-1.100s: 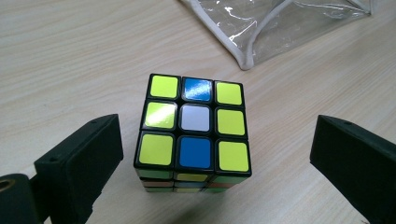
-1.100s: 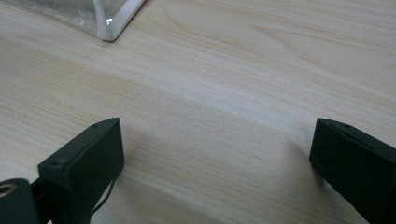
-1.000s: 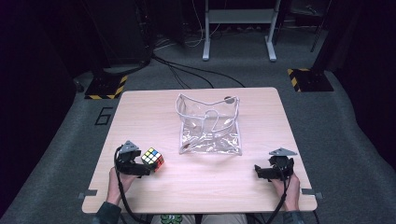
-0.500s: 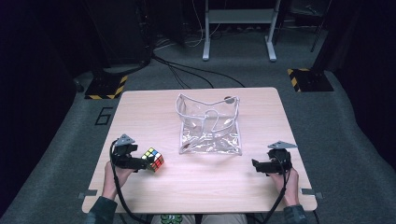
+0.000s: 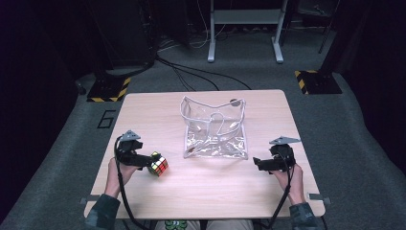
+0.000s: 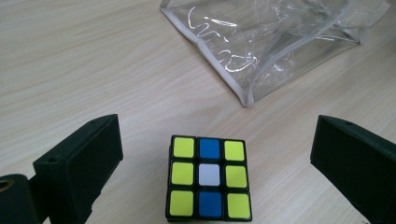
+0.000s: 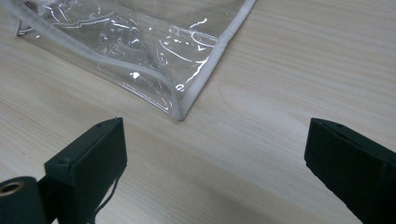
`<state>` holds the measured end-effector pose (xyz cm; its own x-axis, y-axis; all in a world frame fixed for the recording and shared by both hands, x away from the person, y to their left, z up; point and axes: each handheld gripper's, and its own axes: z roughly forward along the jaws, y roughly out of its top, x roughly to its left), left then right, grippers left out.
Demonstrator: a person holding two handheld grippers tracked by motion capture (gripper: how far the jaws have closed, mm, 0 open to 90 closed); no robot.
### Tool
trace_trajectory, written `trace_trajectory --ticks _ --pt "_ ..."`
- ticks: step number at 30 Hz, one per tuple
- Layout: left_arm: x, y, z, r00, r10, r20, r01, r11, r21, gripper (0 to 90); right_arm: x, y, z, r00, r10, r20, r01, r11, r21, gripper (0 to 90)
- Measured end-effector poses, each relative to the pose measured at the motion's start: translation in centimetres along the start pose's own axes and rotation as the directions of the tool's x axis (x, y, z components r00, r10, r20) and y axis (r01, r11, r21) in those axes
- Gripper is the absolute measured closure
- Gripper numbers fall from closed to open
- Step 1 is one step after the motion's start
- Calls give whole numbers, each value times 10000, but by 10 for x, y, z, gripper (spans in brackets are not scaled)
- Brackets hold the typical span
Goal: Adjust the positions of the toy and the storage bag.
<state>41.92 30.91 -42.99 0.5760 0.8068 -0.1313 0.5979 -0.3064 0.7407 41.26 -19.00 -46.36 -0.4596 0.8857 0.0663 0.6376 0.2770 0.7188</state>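
Observation:
A Rubik's cube (image 5: pixel 157 164) (image 6: pixel 209 177) rests on the wooden table (image 5: pixel 206 191) at the front left, its top face yellow, blue and white. My left gripper (image 5: pixel 146 161) (image 6: pixel 215 158) stands open with one jaw on either side of the cube, neither touching it. A clear plastic zip pouch (image 5: pixel 214 128) (image 6: pixel 275 42) (image 7: pixel 140 42) with white trim lies at the table's middle. My right gripper (image 5: pixel 256 163) (image 7: pixel 215 158) is open at the front right, pointing at the pouch's near right corner, a short way from it, nothing between the jaws.
Dark floor surrounds the table, with cables (image 5: pixel 191 72), a metal stand (image 5: pixel 244 28) behind and yellow-black striped feet (image 5: pixel 107 91) (image 5: pixel 316 81) at both sides. A person's hands (image 5: pixel 117 172) (image 5: pixel 292 179) hold the grippers near the front edge.
The left gripper has drawn back slightly along the cube's left side. The right gripper has slid left, closer to the pouch's corner. Cube and pouch have not moved.

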Motion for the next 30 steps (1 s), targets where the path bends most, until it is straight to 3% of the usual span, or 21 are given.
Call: trace_trajectory --ticks 7,19,30 --pt "-4 17 4 9994 336 -37 -335 9993 174 23 8 19 -4 9996 -199 -202 198 9998 -44 55" --pt "-2 41 15 9992 232 321 -241 9993 286 25 20 51 -5 9971 -614 -445 607 9980 -156 67" --pt "1 57 26 9979 0 641 -23 9994 359 24 26 76 -6 9958 -659 -635 643 9976 -267 75"
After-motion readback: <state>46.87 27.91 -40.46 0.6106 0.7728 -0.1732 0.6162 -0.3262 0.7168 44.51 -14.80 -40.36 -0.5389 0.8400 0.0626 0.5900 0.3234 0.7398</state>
